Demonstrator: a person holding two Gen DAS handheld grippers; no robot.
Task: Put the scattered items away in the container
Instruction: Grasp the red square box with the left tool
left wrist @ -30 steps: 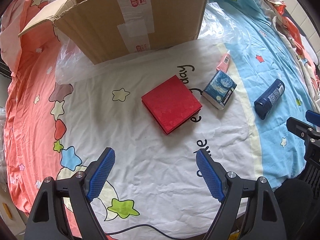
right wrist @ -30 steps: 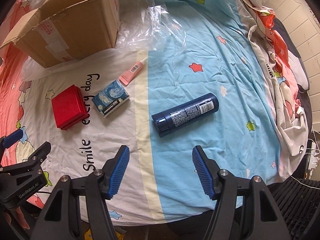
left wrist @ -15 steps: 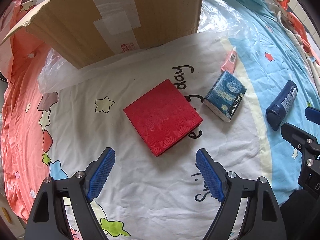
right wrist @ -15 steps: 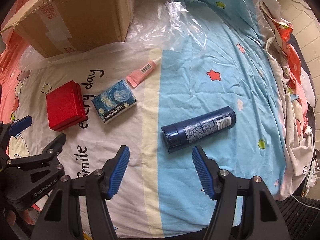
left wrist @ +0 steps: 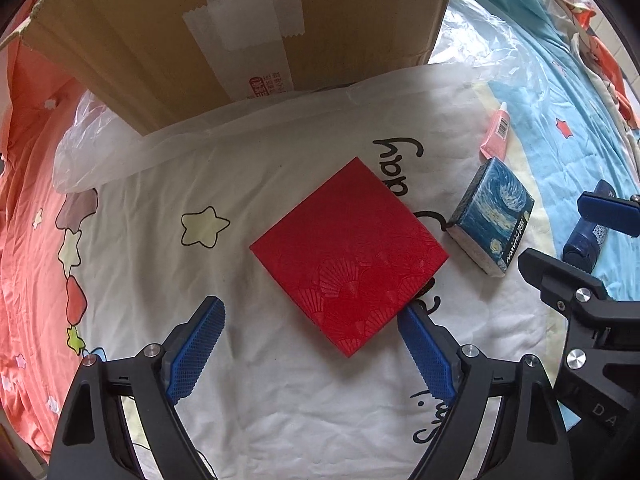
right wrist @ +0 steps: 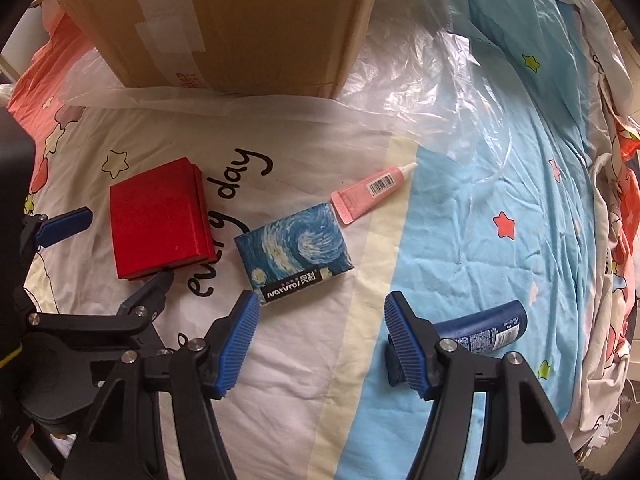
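**Both grippers low over the bed, nothing held**

The left gripper (left wrist: 310, 344) hangs over the red box (left wrist: 348, 256) with its blue pads spread wide; the jaws have just been opening further, and only the box's near corner lies between the tips, untouched as far as I can see. The box is flat and square, its lid embossed with fan shapes, lying on the white part of the bedsheet (left wrist: 160, 184).

The right gripper (right wrist: 320, 334) is also spread, with bare sheet between its pads. The dark blue bottle (right wrist: 492, 330) lies on its side just behind its right finger, its label print too small to read.

Just beyond sits a tissue pack (right wrist: 294, 248) printed with a swirling starry-night painting and the word "Norvre"; my reading is unsure. A pink tube (right wrist: 370, 192) with a barcode touches its far corner. The sheet reads "every day". Farther back stands the cardboard box (right wrist: 248, 20), taped, on clear plastic film (right wrist: 432, 80).
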